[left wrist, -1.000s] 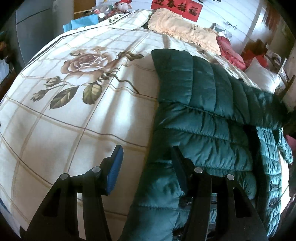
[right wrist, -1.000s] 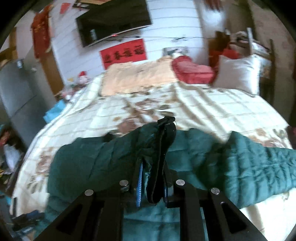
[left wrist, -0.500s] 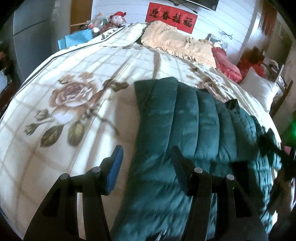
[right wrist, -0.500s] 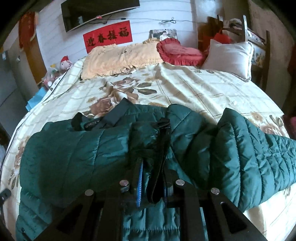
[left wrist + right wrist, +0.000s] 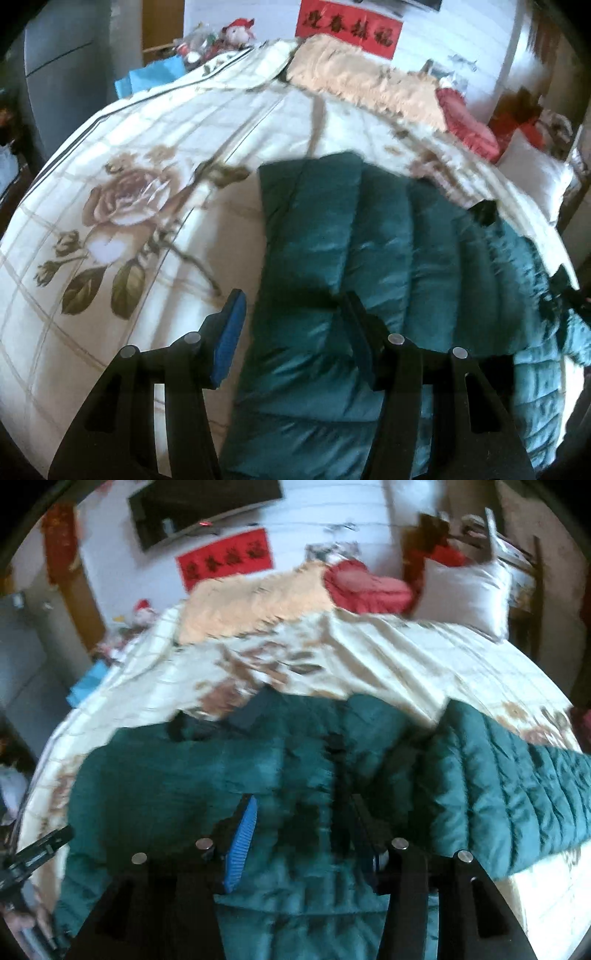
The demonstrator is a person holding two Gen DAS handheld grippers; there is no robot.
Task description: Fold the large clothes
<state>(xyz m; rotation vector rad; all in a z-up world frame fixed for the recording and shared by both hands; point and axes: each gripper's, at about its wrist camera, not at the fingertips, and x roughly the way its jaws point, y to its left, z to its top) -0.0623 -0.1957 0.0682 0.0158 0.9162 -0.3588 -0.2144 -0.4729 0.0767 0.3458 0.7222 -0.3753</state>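
A dark green quilted puffer jacket point(image 5: 369, 266) lies spread on a floral bedspread point(image 5: 155, 155). My left gripper point(image 5: 291, 321) is open above the jacket's left edge, with nothing between its fingers. In the right wrist view the jacket point(image 5: 192, 775) fills the foreground, and one part point(image 5: 517, 794) stretches off to the right. My right gripper point(image 5: 303, 830) is open over the middle of the jacket, its fingers apart just above the fabric. The view is blurred. The left gripper shows at the lower left edge of this view point(image 5: 33, 853).
At the head of the bed lie a peach blanket point(image 5: 258, 602), a red cushion point(image 5: 369, 587) and a white pillow point(image 5: 465, 590). A red banner point(image 5: 225, 561) and a TV point(image 5: 199, 506) hang on the wall. A blue bag point(image 5: 151, 77) and toys sit beside the bed.
My right gripper has opened and let go of the jacket fold it was holding. The jacket has dropped flat onto the bed. My left gripper stayed open and shifted slightly over the jacket's edge.
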